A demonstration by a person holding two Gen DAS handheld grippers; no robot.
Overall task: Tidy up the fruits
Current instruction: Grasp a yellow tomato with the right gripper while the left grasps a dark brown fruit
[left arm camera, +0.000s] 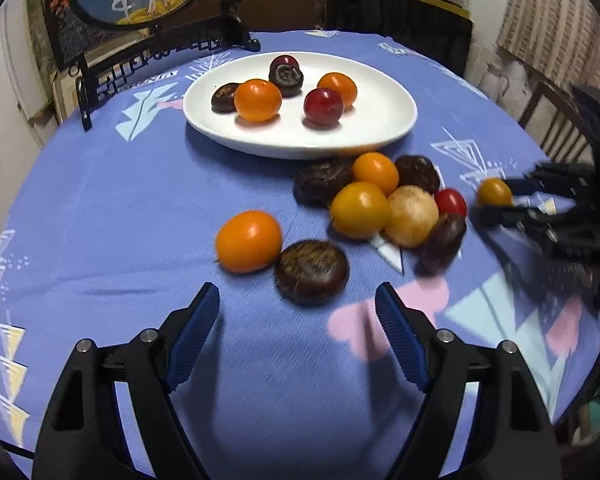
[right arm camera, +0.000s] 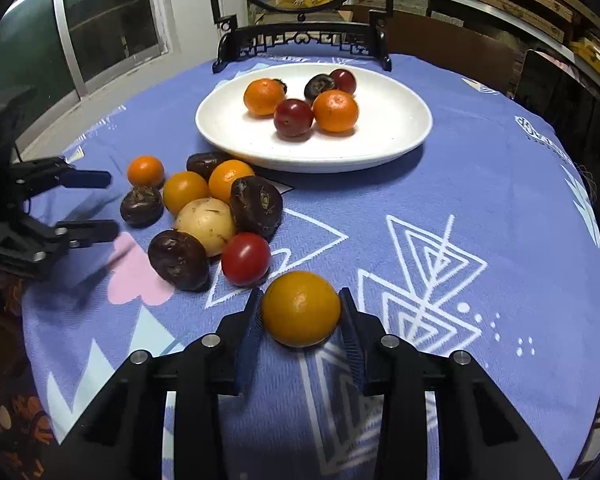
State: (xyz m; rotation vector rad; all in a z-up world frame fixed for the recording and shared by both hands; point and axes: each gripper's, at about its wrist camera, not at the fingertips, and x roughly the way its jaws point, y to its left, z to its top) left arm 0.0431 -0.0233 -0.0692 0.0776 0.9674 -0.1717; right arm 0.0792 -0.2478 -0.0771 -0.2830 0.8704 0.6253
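A white plate [left arm camera: 380, 128] at the table's far middle holds two oranges, two red fruits and dark chestnut-like fruits; it also shows in the right wrist view [right arm camera: 396, 136]. My left gripper [left arm camera: 298, 308] is open and empty, just short of a dark brown fruit [left arm camera: 311, 272] and an orange [left arm camera: 249, 241]. My right gripper [right arm camera: 301, 312] has its jaws closed against a yellow-orange fruit [right arm camera: 301, 308] on the cloth; it appears in the left wrist view [left arm camera: 494, 196] too. A pile of loose fruit [right arm camera: 216, 208] lies between the grippers.
The round table has a blue patterned cloth [right arm camera: 480, 200]. A black carved stand with a round painted screen [right arm camera: 300, 40] stands behind the plate. A wooden chair [left arm camera: 556, 120] is at the table's right edge. A window [right arm camera: 100, 20] is at the left.
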